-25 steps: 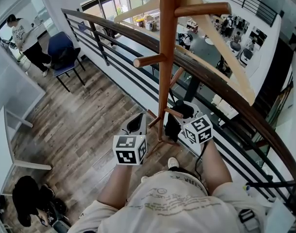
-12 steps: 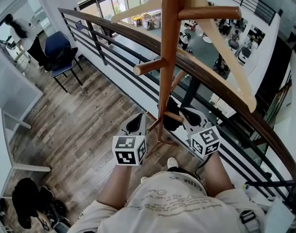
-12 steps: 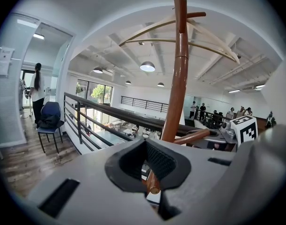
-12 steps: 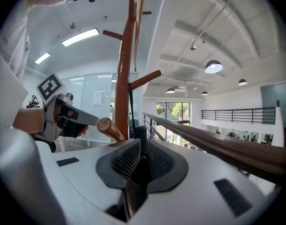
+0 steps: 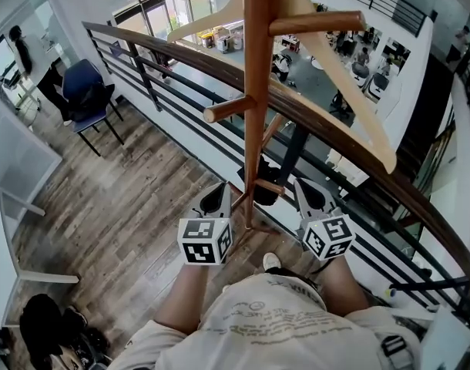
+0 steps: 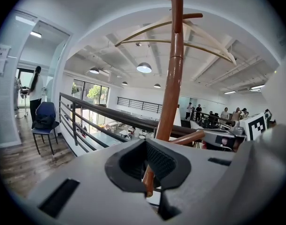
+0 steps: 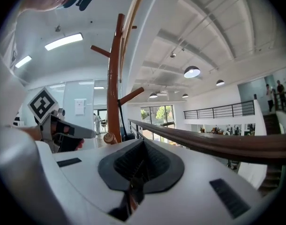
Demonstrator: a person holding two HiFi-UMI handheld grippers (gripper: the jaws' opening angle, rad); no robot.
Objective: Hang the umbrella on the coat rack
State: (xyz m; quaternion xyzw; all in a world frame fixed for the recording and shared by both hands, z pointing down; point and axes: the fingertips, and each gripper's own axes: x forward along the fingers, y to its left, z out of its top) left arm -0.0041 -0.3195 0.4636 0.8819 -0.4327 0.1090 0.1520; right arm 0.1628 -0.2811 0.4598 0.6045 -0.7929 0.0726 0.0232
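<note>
Nearest us, our right gripper (image 5: 304, 190) has let go of the umbrella and backed off toward 4 o'clock since a second ago, and its jaws are now closed on nothing. The left gripper (image 5: 218, 194) has stayed put, closed and empty. At the right gripper's 10 o'clock the umbrella (image 5: 260, 191) hangs from a low peg (image 5: 272, 186) of the coat rack (image 5: 254, 91), its long axis upright and pointing floorward.

The coat rack (image 5: 254, 91) stands on the floor (image 5: 119, 206), just before the railing (image 5: 166, 52). The left tongs (image 5: 214, 199) are at its left and the right tongs (image 5: 308, 195) at its right. The umbrella (image 5: 260, 187) hangs on a low peg between them. A hanger (image 5: 350, 102) sits on top. A chair (image 5: 87, 91) stands far left.
</note>
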